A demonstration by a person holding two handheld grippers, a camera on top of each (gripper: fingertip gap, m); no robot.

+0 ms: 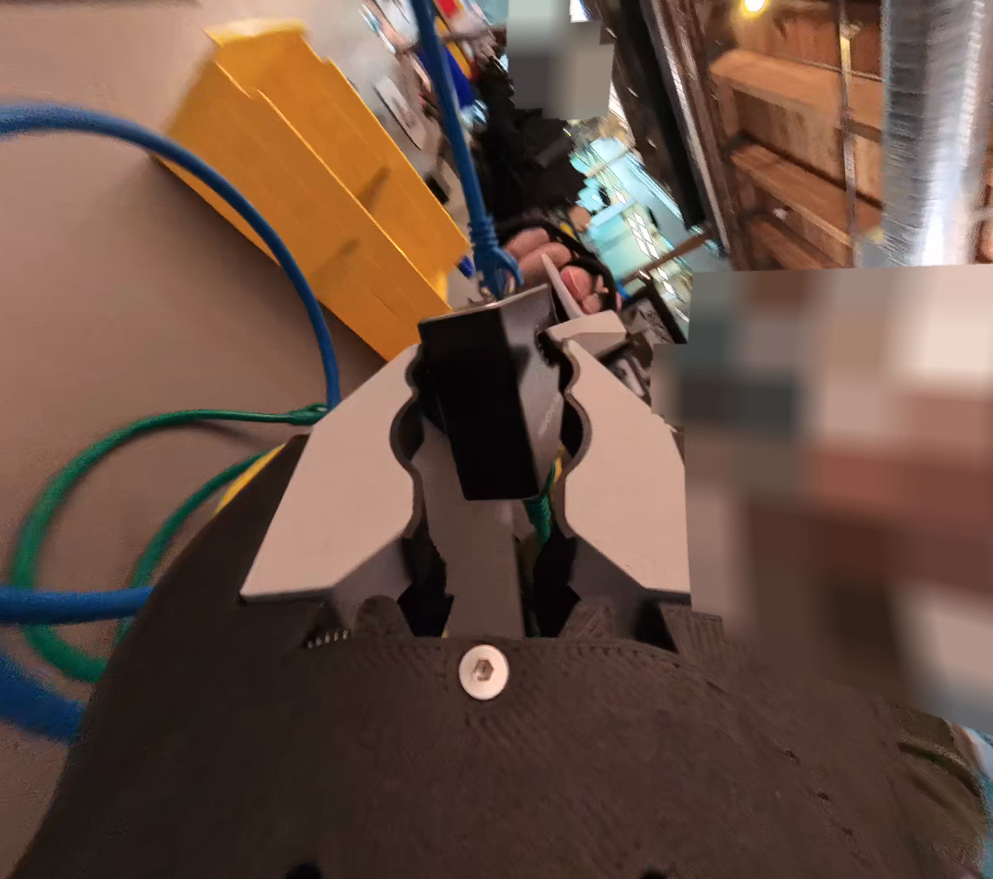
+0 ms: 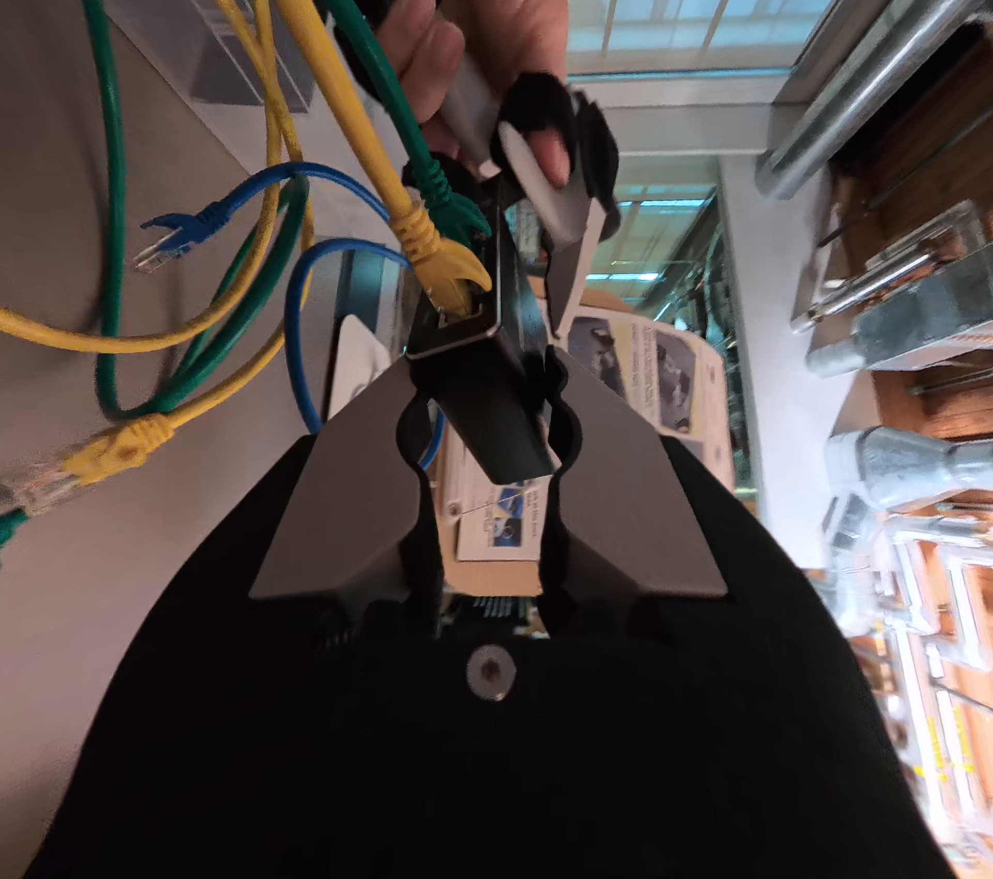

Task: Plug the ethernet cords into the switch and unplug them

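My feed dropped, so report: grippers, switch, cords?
Left gripper and right gripper both shut on switch. Yellow cord and green cord plugged in. Blue plug loose.

A: Where does the left wrist view sit?
B: Right behind its own jaws, very near the black switch (image 1: 486, 402) at frame centre, rolled so the table (image 1: 96, 262) fills the left.
A: And the right wrist view?
B: Equally near, rolled likewise, facing the same switch (image 2: 478, 402) from its opposite end. The switch is what both share.
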